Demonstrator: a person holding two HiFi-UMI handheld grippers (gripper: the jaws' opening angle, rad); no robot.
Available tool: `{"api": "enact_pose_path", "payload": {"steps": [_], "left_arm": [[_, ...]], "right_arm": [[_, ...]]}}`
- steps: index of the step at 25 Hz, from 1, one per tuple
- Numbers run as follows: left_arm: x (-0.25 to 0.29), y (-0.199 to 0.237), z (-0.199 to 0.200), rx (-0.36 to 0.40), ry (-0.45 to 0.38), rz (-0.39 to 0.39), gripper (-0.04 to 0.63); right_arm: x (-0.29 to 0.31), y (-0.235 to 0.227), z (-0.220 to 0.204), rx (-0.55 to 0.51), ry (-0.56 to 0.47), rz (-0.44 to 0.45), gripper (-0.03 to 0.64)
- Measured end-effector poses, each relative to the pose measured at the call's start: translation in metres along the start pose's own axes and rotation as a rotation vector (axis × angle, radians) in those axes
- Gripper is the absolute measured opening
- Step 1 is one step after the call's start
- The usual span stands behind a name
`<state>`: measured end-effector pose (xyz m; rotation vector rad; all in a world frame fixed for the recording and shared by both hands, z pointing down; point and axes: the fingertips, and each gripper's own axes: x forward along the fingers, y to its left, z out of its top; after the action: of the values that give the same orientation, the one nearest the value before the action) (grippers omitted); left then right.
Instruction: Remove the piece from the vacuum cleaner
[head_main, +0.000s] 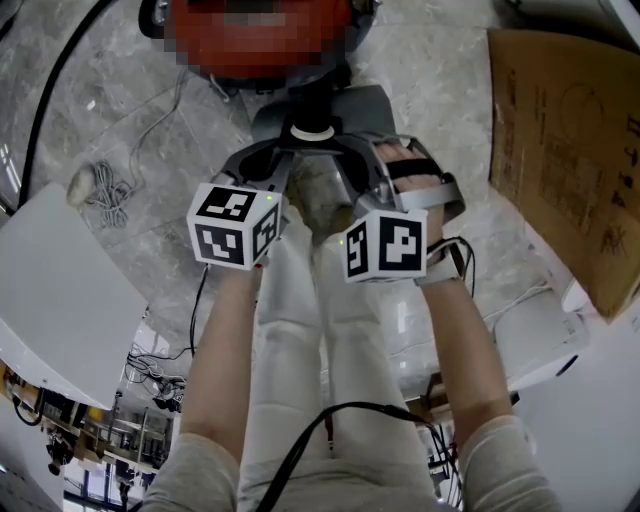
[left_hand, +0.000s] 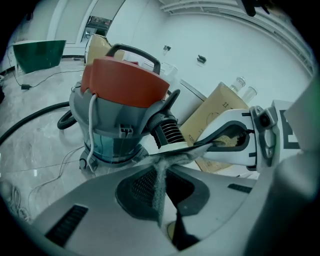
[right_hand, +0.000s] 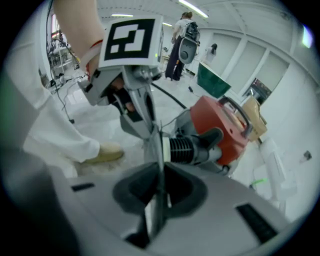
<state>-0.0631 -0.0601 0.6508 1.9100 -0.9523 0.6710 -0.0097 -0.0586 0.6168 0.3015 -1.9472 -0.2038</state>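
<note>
The piece (left_hand: 176, 151), a thin flat part on the ribbed hose end (right_hand: 182, 149) of the red vacuum cleaner (right_hand: 227, 127) standing on the far floor (left_hand: 35, 145), is clamped by the left tool (left_hand: 161, 197) and the right tool (right_hand: 160, 192) from opposite edges, probably to work it loose.

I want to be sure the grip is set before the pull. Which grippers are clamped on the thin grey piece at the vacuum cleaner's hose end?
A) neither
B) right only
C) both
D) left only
C: the left gripper and the right gripper each have their jaws shut on an edge of the grey piece, as each gripper's own view shows.
</note>
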Motion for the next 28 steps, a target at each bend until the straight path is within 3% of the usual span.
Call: {"api": "enact_pose_path", "payload": {"steps": [3, 9, 13, 17, 28], "left_arm": [[0.001, 0.001, -0.001, -0.011, 0.003, -0.007, 0.037], [-0.007, -0.001, 0.001, -0.040, 0.023, 0.004, 0.037], [-0.015, -0.001, 0.006, 0.038, 0.029, 0.051, 0.037], [-0.021, -0.002, 0.006, 0.183, 0.059, 0.108, 0.036], [-0.025, -0.012, -0.048, 0.088, 0.115, 0.074, 0.035]], "right_arm": [[0.001, 0.001, 0.000, 0.034, -0.014, 0.011, 0.038], [0.007, 0.005, -0.004, 0.374, -0.187, 0.084, 0.040], [0.011, 0.010, -0.003, 0.477, -0.254, 0.110, 0.040], [0.010, 0.020, -0.004, 0.504, -0.262, 0.097, 0.038], [0.005, 0.063, -0.009, 0.325, -0.181, 0.165, 0.037]]}}
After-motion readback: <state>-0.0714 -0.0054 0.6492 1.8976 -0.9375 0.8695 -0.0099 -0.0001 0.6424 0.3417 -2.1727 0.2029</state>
